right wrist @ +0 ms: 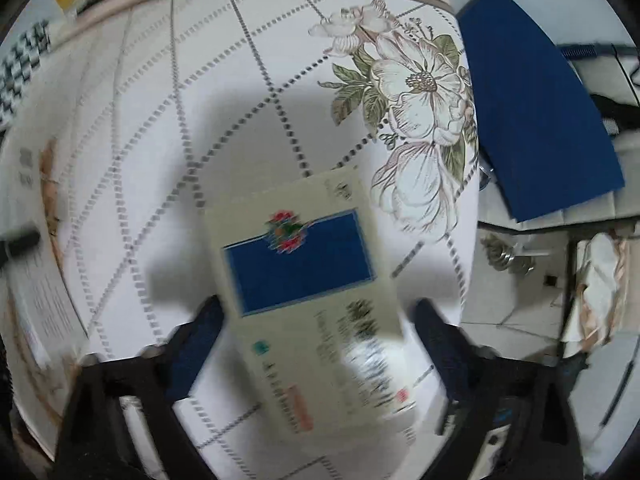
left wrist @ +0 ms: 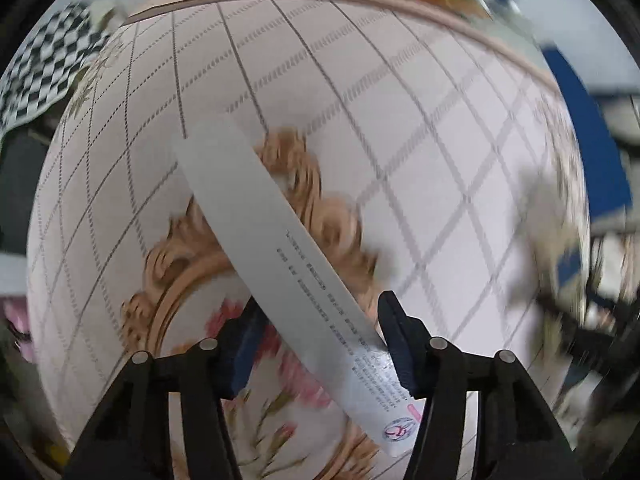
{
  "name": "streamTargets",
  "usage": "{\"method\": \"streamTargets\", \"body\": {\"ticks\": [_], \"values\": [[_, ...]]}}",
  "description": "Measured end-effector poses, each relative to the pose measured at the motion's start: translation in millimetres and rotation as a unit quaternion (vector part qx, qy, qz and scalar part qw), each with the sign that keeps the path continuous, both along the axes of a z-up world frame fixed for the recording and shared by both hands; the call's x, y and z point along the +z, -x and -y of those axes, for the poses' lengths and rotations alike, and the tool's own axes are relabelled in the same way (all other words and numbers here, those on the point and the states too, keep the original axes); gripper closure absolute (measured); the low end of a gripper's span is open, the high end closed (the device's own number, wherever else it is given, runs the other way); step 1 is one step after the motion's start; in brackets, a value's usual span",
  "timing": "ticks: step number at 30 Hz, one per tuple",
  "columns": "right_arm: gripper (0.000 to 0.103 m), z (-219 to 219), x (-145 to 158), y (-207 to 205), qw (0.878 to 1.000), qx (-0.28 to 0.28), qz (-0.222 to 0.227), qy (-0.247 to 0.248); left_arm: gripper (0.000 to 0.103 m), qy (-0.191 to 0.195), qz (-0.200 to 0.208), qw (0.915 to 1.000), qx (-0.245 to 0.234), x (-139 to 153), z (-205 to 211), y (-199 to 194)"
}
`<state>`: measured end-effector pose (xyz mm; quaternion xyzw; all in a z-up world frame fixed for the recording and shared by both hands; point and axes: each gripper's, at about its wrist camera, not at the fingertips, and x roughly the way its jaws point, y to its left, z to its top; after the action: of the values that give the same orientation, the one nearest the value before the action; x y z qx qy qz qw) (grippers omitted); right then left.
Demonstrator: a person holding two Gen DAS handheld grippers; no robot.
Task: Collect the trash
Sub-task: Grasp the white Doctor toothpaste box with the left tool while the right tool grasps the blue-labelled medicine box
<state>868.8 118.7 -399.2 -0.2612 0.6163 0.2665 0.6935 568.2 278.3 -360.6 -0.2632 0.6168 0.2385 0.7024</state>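
Note:
In the left wrist view a long white box (left wrist: 280,256) with small printed text and a round logo lies slanted across the table between my left gripper (left wrist: 320,324) fingers. The jaws are open; the right finger touches the box's edge, the left stands apart. In the right wrist view a cream box (right wrist: 316,300) with a blue panel and a flower emblem lies between my right gripper (right wrist: 320,320) fingers, which are open and wide apart on either side of it. The white box's end shows at the left edge of the right wrist view (right wrist: 44,300).
The table wears a white cloth (left wrist: 360,92) with a dotted grid and flower prints (right wrist: 420,92). A blue flat object (right wrist: 536,112) lies past the table's right edge, over a tiled floor. Checkered fabric (left wrist: 44,68) is at far left, clutter behind the table.

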Motion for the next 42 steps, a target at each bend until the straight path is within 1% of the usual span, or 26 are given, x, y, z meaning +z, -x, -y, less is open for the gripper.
{"method": "streamTargets", "body": {"ticks": [2,3,4,5,6,8,10,11,12,13,14,16,18,20,21,22,23,24,29,31,34,35,36,37,39,42], "values": [[0.023,9,2,16,1.000,-0.022,-0.003,0.008,0.054,0.007,-0.003,0.9997,-0.023,1,15,18],[0.023,16,1,26,0.999,-0.040,-0.019,-0.001,0.054,0.010,-0.006,0.9995,-0.031,1,22,27],[0.023,22,1,40,0.999,-0.049,-0.019,-0.001,0.054,0.014,-0.008,0.9990,-0.042,1,30,38],[0.023,28,0,51,0.998,-0.060,-0.024,0.003,0.054,0.020,-0.009,0.9987,-0.047,0,36,47],[0.023,36,0,64,0.997,-0.076,-0.034,-0.005,0.054,0.023,-0.012,0.9986,-0.046,-2,40,57],[0.023,48,1,82,0.994,-0.101,-0.049,-0.016,0.054,0.029,-0.011,0.9992,-0.023,-3,40,74],[0.022,61,0,100,0.991,-0.123,-0.051,-0.022,0.054,0.040,0.000,0.9990,0.021,-3,31,87],[0.021,60,-1,103,0.991,-0.123,-0.045,-0.013,0.054,0.044,0.007,0.9983,0.038,-2,27,90],[0.016,58,-2,105,0.992,-0.115,-0.040,-0.006,0.054,0.043,0.012,0.9978,0.049,-1,24,92],[0.014,55,-5,105,0.994,-0.107,-0.037,0.000,0.054,0.038,0.015,0.9977,0.054,2,20,94],[0.014,52,-6,105,0.994,-0.106,-0.032,0.003,0.054,0.029,0.017,0.9979,0.056,4,16,95],[0.009,49,-8,105,0.995,-0.100,-0.029,0.008,0.054,0.018,0.013,0.9982,0.056,5,9,90],[0.009,47,-3,107,0.995,-0.096,-0.026,0.014,0.054,0.014,0.005,0.9982,0.058,1,6,86],[0.011,43,1,110,0.995,-0.096,-0.025,0.012,0.055,0.015,0.001,0.9981,0.060,-4,6,80],[0.013,45,2,110,0.995,-0.095,-0.021,0.013,0.063,0.013,0.004,0.9984,0.054,-4,5,81],[0.016,41,-4,119,0.995,-0.093,-0.018,0.011,0.069,0.007,0.007,0.9989,0.046,-2,7,79],[0.018,35,-4,128,0.996,-0.087,-0.015,0.010,0.072,0.001,0.007,0.9993,0.038,-1,9,79],[0.027,34,-2,130,0.997,-0.080,-0.011,0.009,0.072,-0.007,0.007,0.9995,0.029,2,12,80],[0.027,30,-3,144,0.998,-0.068,-0.005,0.013,0.072,-0.034,0.021,0.9992,0.006,19,43,80],[0.027,31,1,151,0.997,-0.070,-0.005,0.007,0.072,-0.047,0.025,0.9986,-0.001,30,50,90],[0.027,32,11,164,0.998,-0.068,0.003,-0.006,0.072,-0.064,0.036,0.9973,-0.012,48,88,81],[0.027,34,14,164,0.998,-0.067,0.007,-0.010,0.072,-0.067,0.040,0.9969,-0.014,54,92,87],[0.027,36,18,168,0.998,-0.066,0.010,-0.015,0.073,-0.068,0.044,0.9966,-0.016,51,96,93],[0.027,39,24,175,0.997,-0.068,0.010,-0.022,0.073,-0.073,0.051,0.9958,-0.022,61,104,102],[0.027,48,32,181,0.997,-0.070,0.014,-0.033,0.073,-0.078,0.059,0.9949,-0.027,65,103,118],[0.027,64,54,203,0.995,-0.076,0.026,-0.055,0.073,-0.085,0.075,0.9928,-0.037,84,113,139]]}}
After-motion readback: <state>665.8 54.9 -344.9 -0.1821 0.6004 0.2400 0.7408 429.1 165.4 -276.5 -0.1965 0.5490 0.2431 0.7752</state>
